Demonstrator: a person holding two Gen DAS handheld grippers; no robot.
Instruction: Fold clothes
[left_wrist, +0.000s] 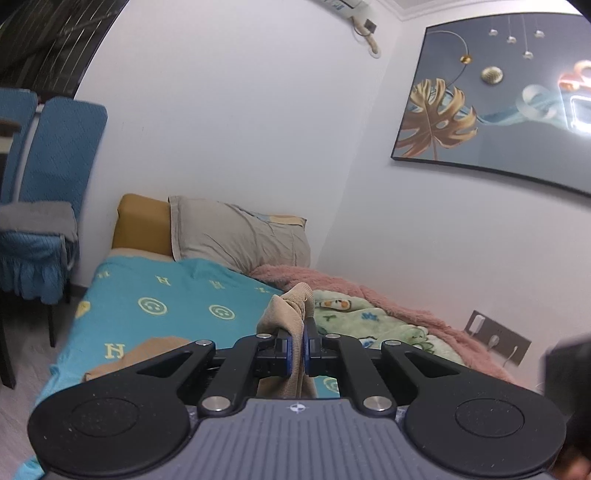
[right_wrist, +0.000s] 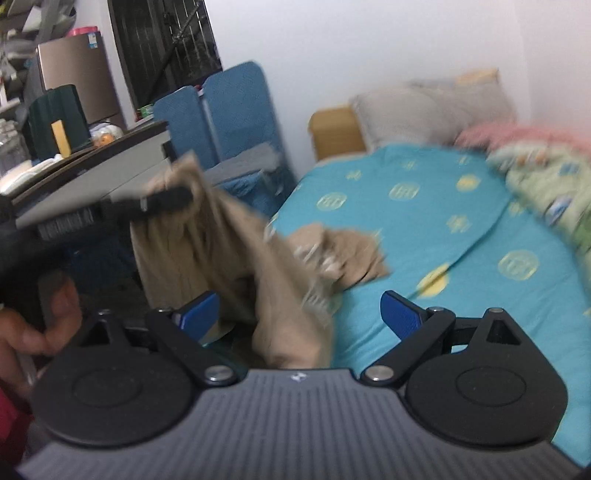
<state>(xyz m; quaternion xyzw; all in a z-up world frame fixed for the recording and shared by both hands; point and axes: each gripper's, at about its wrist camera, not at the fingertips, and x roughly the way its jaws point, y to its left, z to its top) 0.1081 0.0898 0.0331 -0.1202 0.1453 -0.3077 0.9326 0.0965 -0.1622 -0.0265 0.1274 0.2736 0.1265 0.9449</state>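
Tan garment (right_wrist: 229, 251) hangs bunched off the bed (right_wrist: 461, 236), one end trailing on the sheet — no fold made yet, all folding left. My left tongs (left_wrist: 300, 345) are clamped on its edge; right tongs (right_wrist: 299, 314) spread apart, gripping nothing.

A pillow (left_wrist: 236, 236) lies at the bed (left_wrist: 177, 295) head, chairs (left_wrist: 55, 155) left.
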